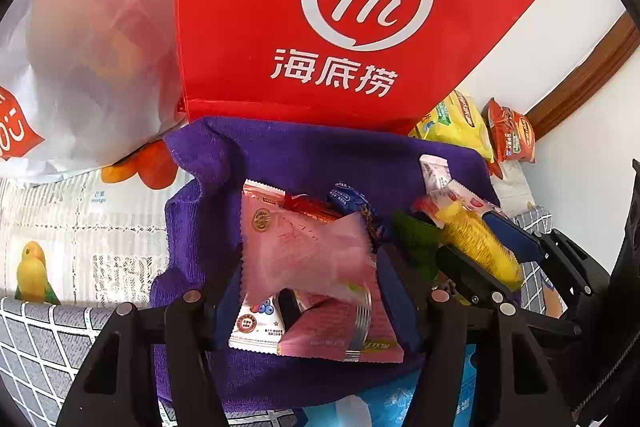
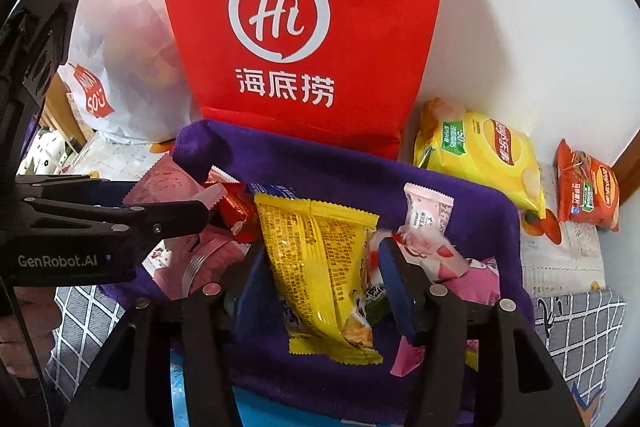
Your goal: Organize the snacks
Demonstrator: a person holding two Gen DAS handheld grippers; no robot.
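Note:
A purple cloth-lined basket (image 1: 280,151) (image 2: 460,187) holds several small snack packets. My left gripper (image 1: 316,267) (image 2: 160,201) hangs over its left side, jaws apart, with a blurred pink packet (image 1: 308,251) (image 2: 172,183) loose between the fingers. My right gripper (image 2: 320,251) (image 1: 484,247) is over the right side, also open; a yellow packet (image 2: 320,267) (image 1: 480,247) stands between its fingers, its lower end down among the other packets. Red (image 2: 236,215), blue (image 1: 352,201) and pink-and-white packets (image 2: 428,215) lie around them.
A tall red bag (image 1: 320,19) (image 2: 304,27) stands right behind the basket, and a white plastic bag (image 1: 80,47) to its left. A yellow chip bag (image 2: 480,151) and an orange chip bag (image 2: 588,187) lie at the right by the white wall. Checked grey cloth (image 1: 40,347) covers the surface.

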